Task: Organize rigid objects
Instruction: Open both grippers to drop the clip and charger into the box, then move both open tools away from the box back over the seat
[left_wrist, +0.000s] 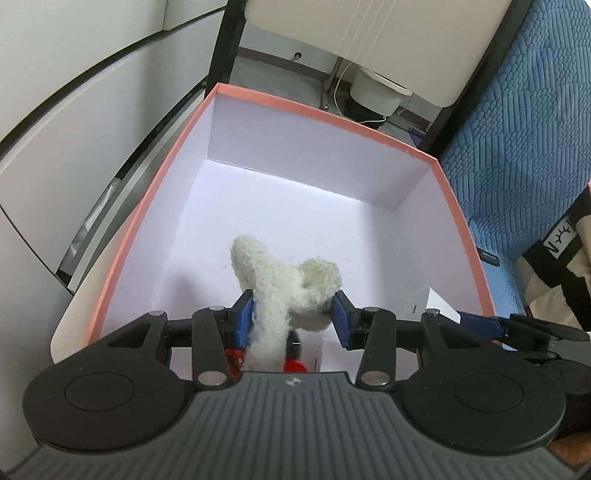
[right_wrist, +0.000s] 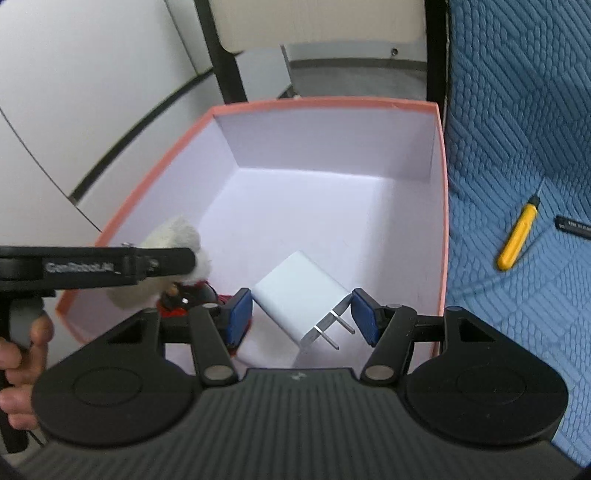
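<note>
A pink-rimmed box (left_wrist: 325, 114) with a white inside fills both views (right_wrist: 325, 104). My left gripper (left_wrist: 293, 317) is shut on a white fluffy plush toy (left_wrist: 284, 284) with red parts below, held inside the box at its near left; the toy also shows in the right wrist view (right_wrist: 177, 240). My right gripper (right_wrist: 301, 317) is over the box's near right, its blue pads on either side of a white plug charger (right_wrist: 301, 295) with two metal prongs. The pads look slightly apart from the charger. The charger's corner shows in the left wrist view (left_wrist: 439, 306).
The box stands on a blue quilted cloth (right_wrist: 517, 147). A yellow utility knife (right_wrist: 517, 236) and a black pen (right_wrist: 574, 225) lie on the cloth right of the box. White cabinet panels (left_wrist: 74, 129) are to the left, a chair frame (left_wrist: 225, 44) behind.
</note>
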